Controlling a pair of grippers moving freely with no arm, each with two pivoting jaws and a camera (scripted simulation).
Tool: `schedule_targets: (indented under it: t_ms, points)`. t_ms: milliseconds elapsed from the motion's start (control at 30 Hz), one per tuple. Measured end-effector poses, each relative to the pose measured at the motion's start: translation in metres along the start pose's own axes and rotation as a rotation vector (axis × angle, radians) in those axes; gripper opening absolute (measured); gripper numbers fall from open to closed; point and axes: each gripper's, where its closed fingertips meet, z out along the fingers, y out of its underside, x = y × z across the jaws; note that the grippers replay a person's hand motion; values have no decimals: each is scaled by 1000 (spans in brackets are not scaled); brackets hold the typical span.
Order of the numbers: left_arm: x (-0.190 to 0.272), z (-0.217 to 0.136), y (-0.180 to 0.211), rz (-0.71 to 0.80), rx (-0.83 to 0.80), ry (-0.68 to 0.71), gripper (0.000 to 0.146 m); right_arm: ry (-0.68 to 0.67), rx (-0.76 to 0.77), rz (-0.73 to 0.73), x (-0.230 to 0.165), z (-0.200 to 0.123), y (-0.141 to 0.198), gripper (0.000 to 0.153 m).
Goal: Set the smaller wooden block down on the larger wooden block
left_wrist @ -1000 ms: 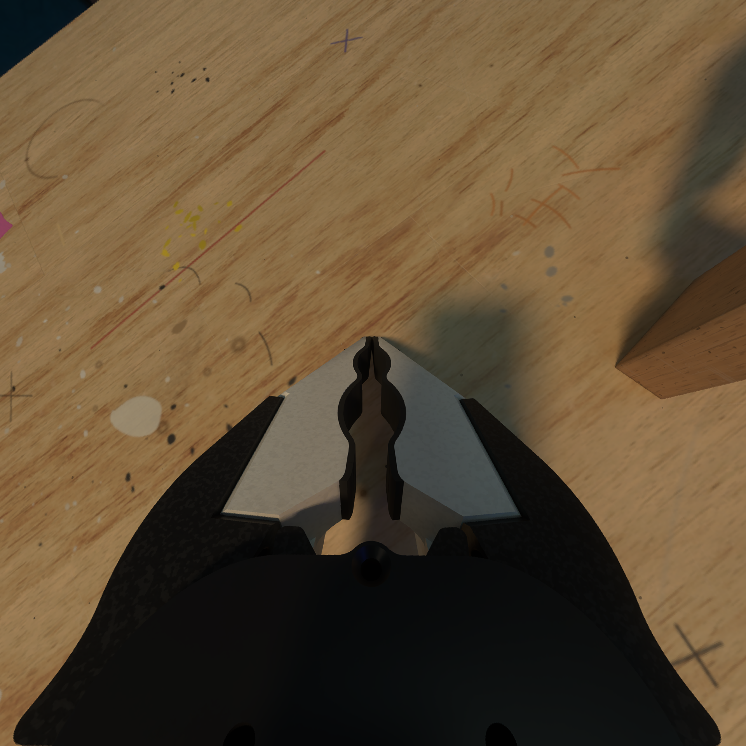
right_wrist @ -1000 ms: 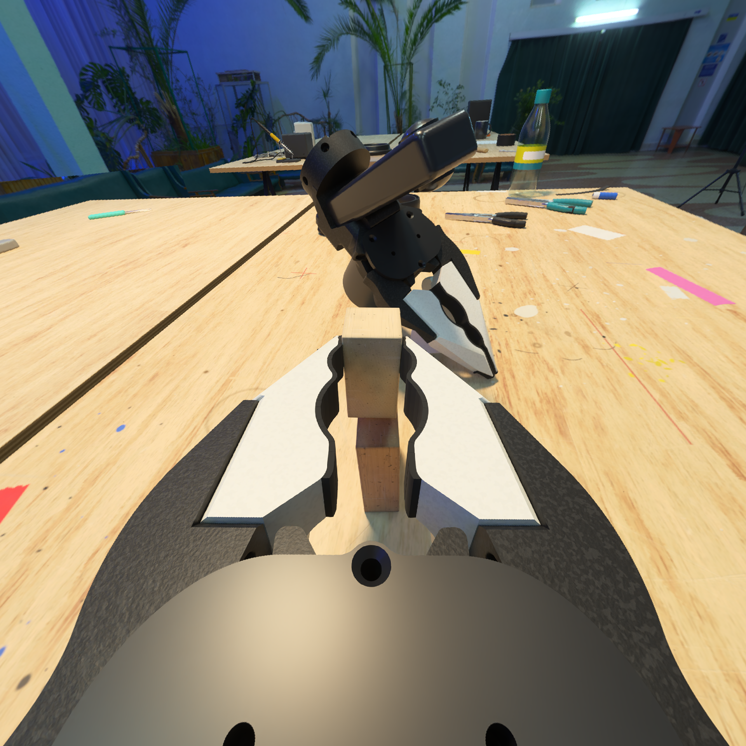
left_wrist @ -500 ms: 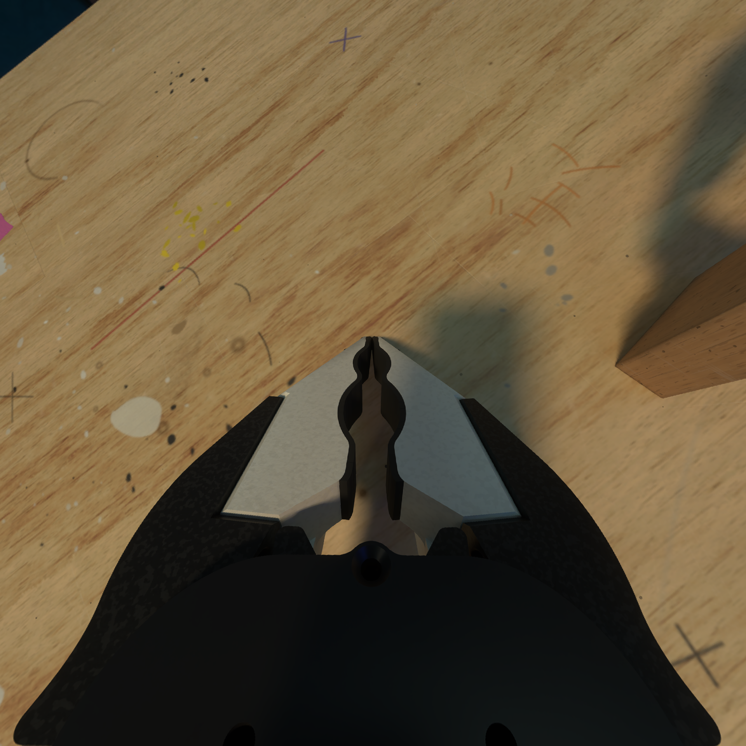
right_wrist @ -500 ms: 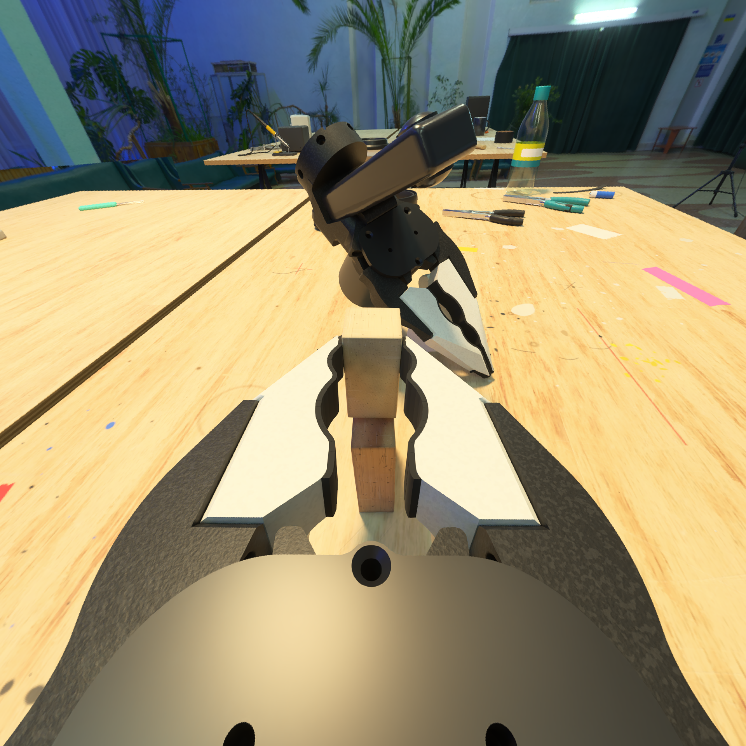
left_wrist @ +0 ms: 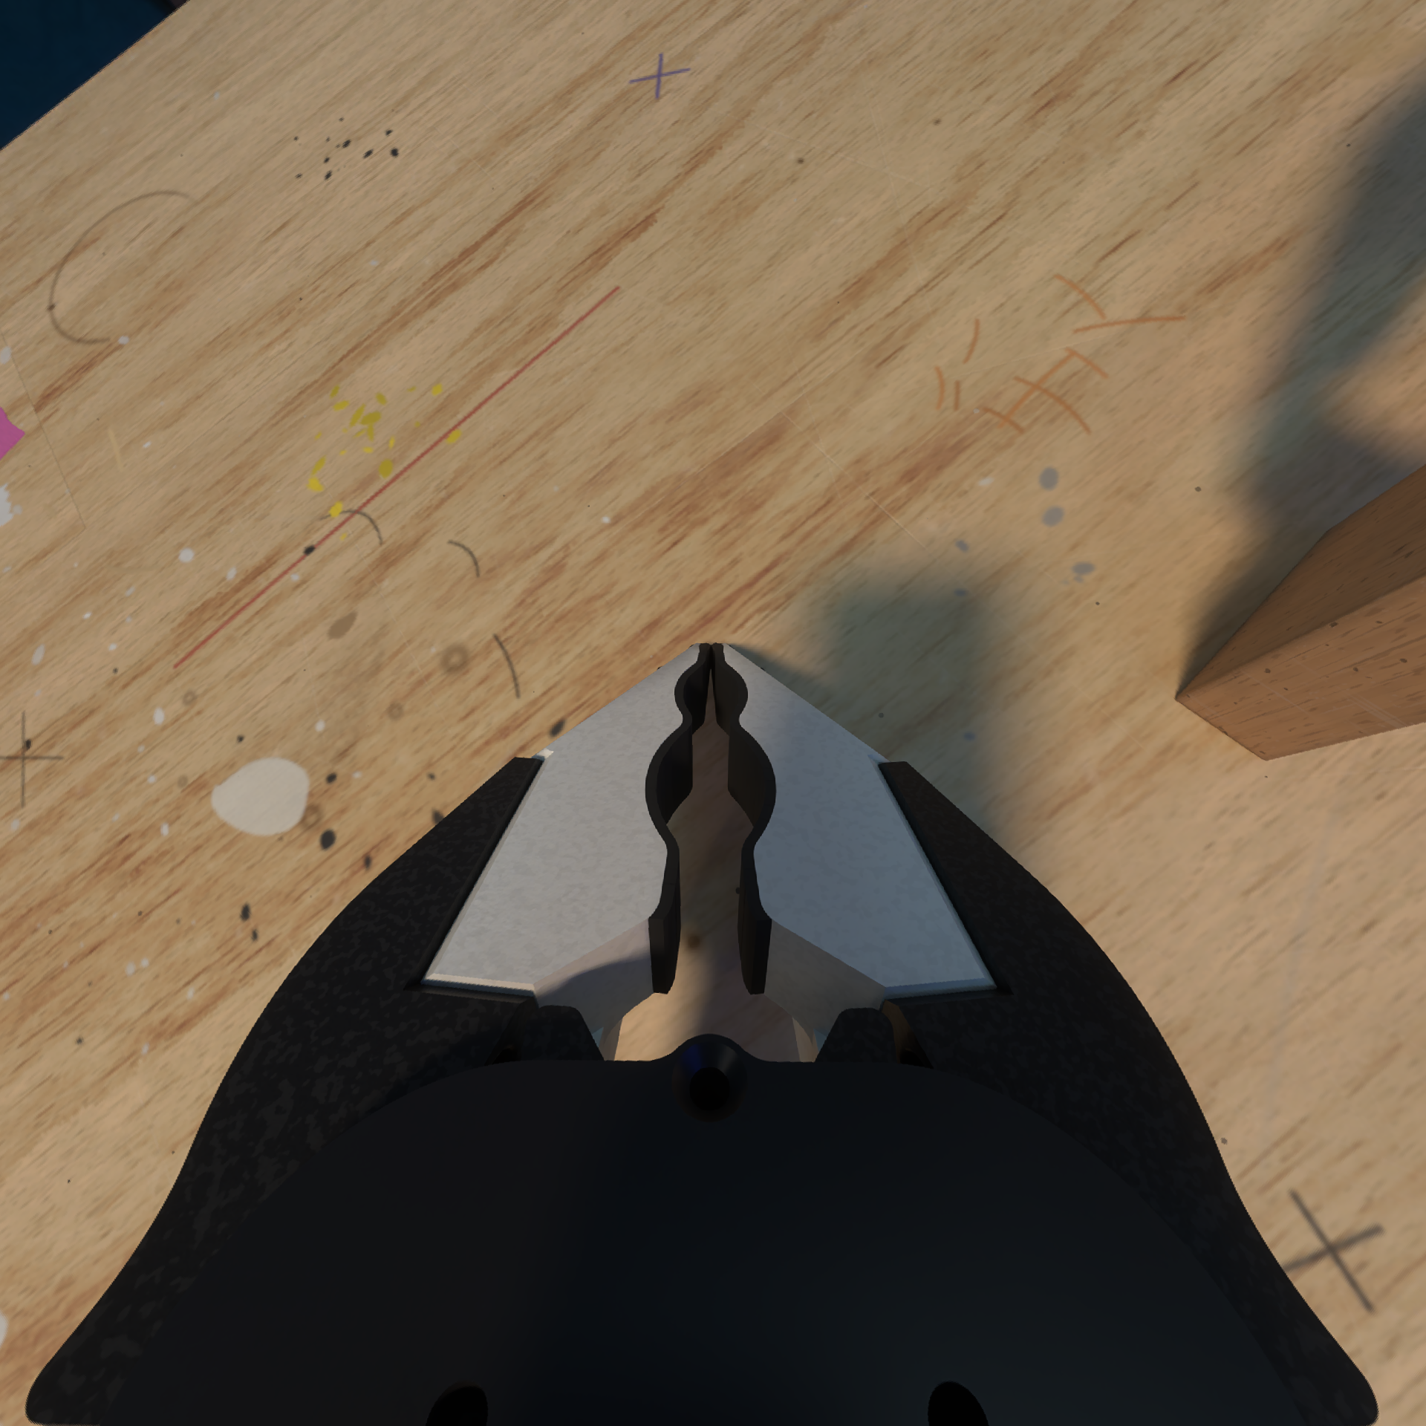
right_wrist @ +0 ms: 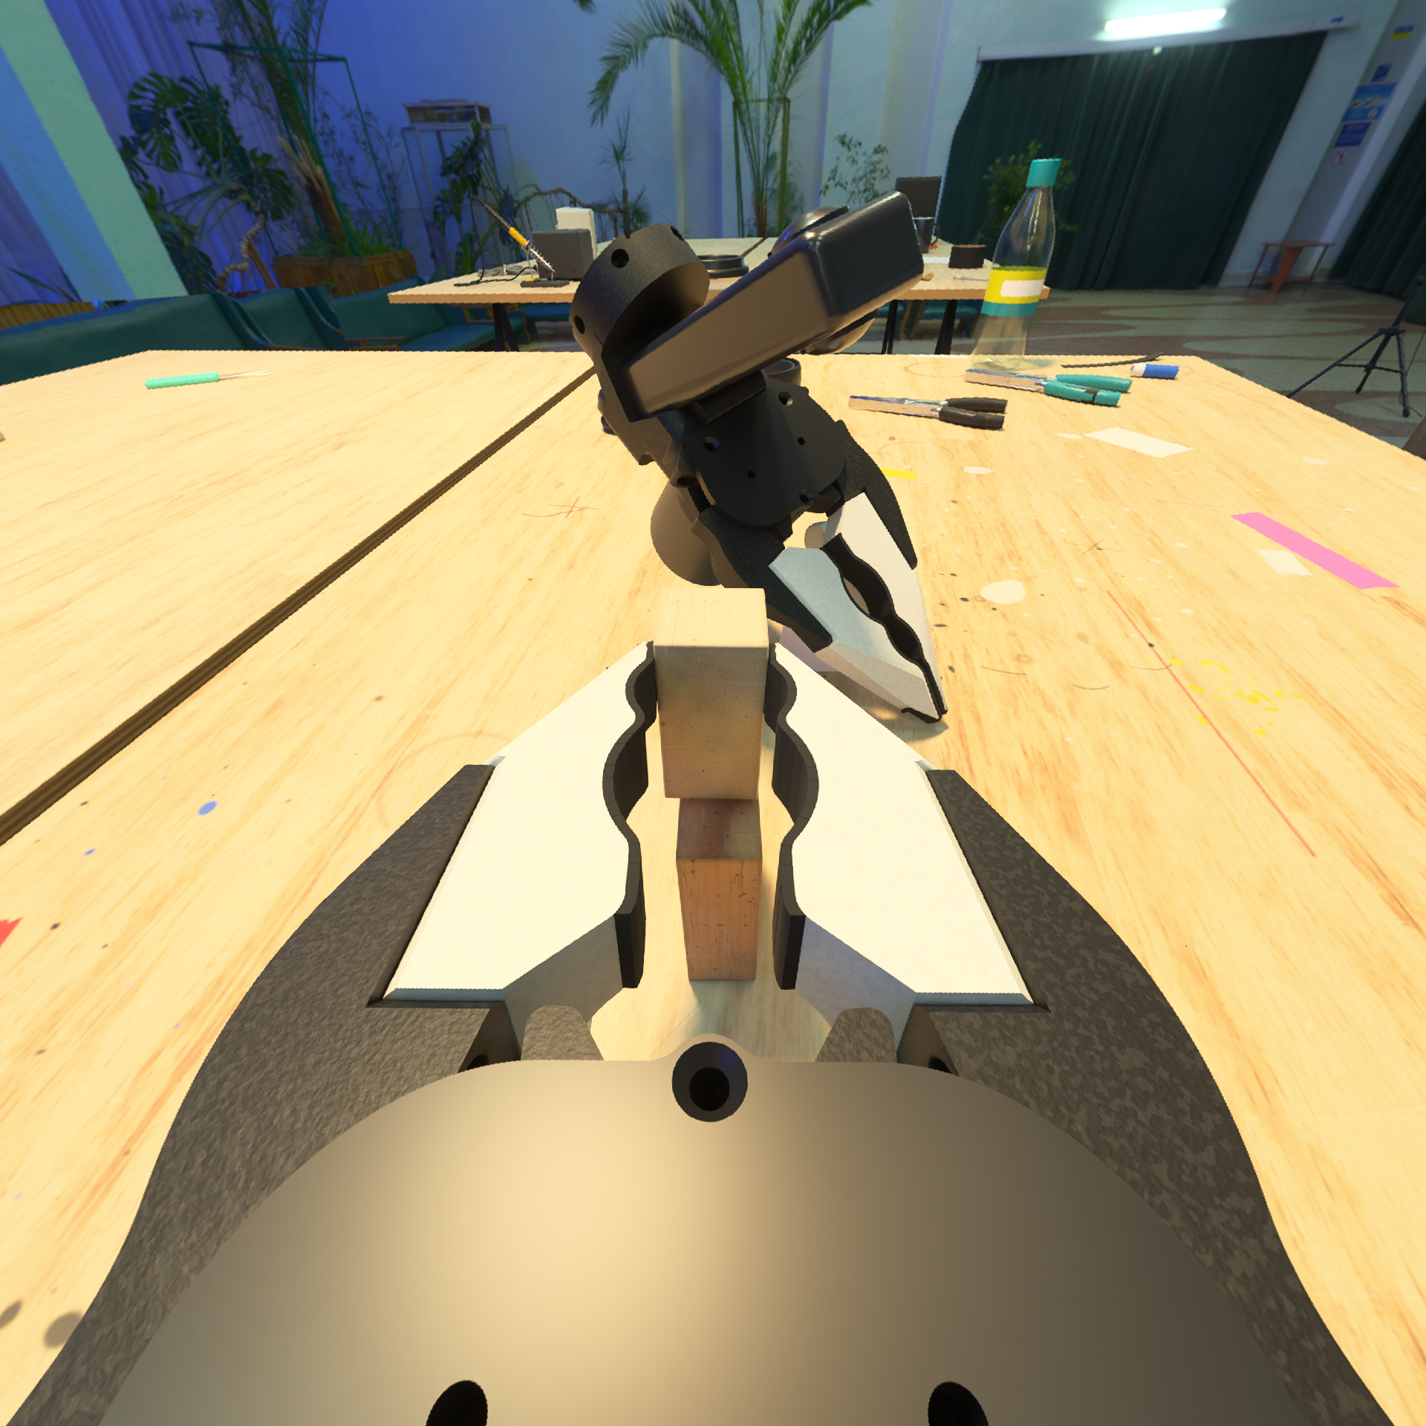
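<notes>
My right gripper (right_wrist: 710, 664) is shut on the smaller, pale wooden block (right_wrist: 710, 710), held at its fingertips. Right below it, between the fingers, the darker, larger wooden block (right_wrist: 718, 895) stands on the table. I cannot tell whether the two blocks touch. The larger block's corner also shows at the right edge of the left wrist view (left_wrist: 1327, 664). My left gripper (left_wrist: 710, 648) is shut and empty, pointing down at bare table left of that block. It also shows in the right wrist view (right_wrist: 926, 702), just beyond the blocks and to their right.
The wooden table (right_wrist: 309, 617) has a seam (right_wrist: 309, 594) running along its left side. At the far right lie pliers (right_wrist: 941, 409), teal-handled tools (right_wrist: 1080, 386) and a plastic bottle (right_wrist: 1018, 262). A pink strip (right_wrist: 1312, 552) lies at the right.
The right gripper with the pale block has shifted very slightly over the darker block. The left gripper has not moved.
</notes>
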Motion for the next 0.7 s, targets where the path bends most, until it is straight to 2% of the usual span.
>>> schedule_targets:
  t_ms: [700]
  points:
    - [0,0,0,6,-1,-2,0,6,-5,3,1,0,2,27]
